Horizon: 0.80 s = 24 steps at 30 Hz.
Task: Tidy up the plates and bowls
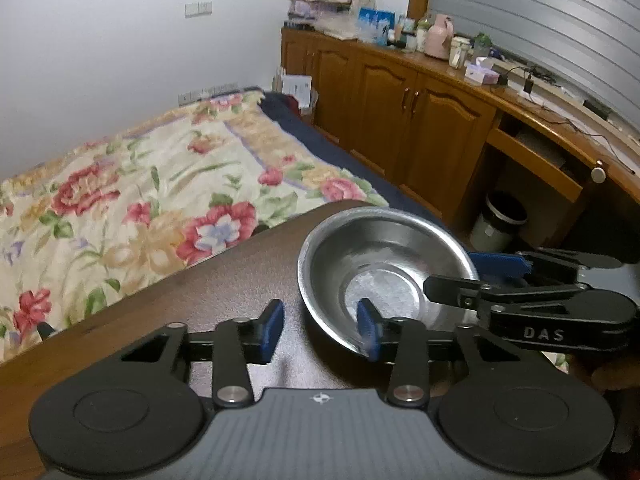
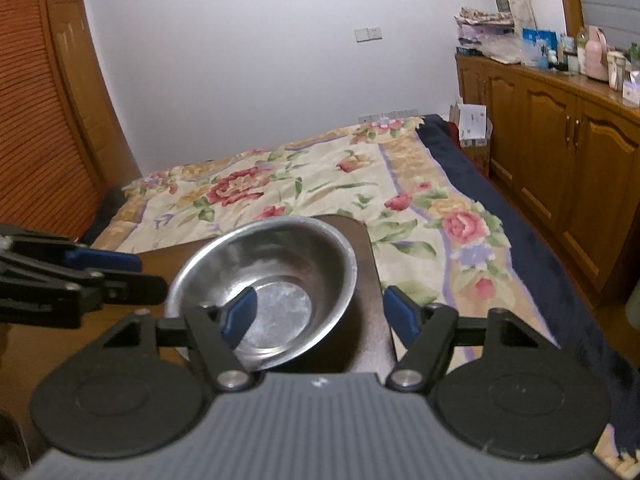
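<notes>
A single steel bowl (image 1: 384,276) stands upright and empty near the far corner of a dark brown table (image 1: 224,280). My left gripper (image 1: 320,308) is open across the bowl's near left rim, with one blue pad inside the bowl, the other outside, and a gap on both sides. My right gripper (image 2: 320,294) is open across the right side of the bowl (image 2: 276,276), its left finger inside and its right finger outside over the table (image 2: 362,236). Each gripper shows in the other's view: the right gripper (image 1: 452,270) and the left gripper (image 2: 150,274).
A bed with a floral cover (image 1: 160,184) lies just beyond the table's far edge. Wooden cabinets (image 1: 400,120) with a cluttered top run along the right wall, and a bin (image 1: 498,222) stands under the desk. A louvred wardrobe door (image 2: 36,120) is at the left.
</notes>
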{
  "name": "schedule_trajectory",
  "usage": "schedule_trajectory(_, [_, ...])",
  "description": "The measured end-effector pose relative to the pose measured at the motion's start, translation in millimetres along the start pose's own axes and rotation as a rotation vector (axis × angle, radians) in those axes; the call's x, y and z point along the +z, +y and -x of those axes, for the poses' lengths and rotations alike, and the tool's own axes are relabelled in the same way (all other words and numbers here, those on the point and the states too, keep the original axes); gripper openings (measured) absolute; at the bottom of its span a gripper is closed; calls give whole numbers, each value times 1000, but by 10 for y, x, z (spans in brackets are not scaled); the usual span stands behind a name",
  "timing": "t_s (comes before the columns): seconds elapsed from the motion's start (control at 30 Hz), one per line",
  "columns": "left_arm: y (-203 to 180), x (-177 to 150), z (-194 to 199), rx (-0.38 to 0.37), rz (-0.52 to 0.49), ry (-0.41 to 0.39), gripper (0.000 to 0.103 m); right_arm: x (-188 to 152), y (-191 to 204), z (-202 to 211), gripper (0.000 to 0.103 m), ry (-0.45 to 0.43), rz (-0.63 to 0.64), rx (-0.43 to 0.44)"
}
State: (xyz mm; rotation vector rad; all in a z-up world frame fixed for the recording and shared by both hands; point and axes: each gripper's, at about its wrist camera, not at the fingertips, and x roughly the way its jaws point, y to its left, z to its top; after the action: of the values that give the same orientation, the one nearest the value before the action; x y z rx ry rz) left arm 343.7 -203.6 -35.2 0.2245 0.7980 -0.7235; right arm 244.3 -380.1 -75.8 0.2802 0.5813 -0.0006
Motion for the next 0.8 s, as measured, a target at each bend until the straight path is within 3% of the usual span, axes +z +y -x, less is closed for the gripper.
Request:
schedule_trajectory(0.23, [53,30,-184,-11,20,40,31,-16,-42,-61,56,27,-54,15])
schedule_trajectory(0.33, [80,8,-213,-37,53,53,21,-31,-40,-71,49,35,-62,20])
schedule_trajectory(0.47, [35,-8,-111,-33,49,51,19,-63,-37,-70,23,47,-80,46])
schedule_trajectory(0.8, [-77,42,572,-35,16,-35,18,-17,50,293,22,9,-111,94])
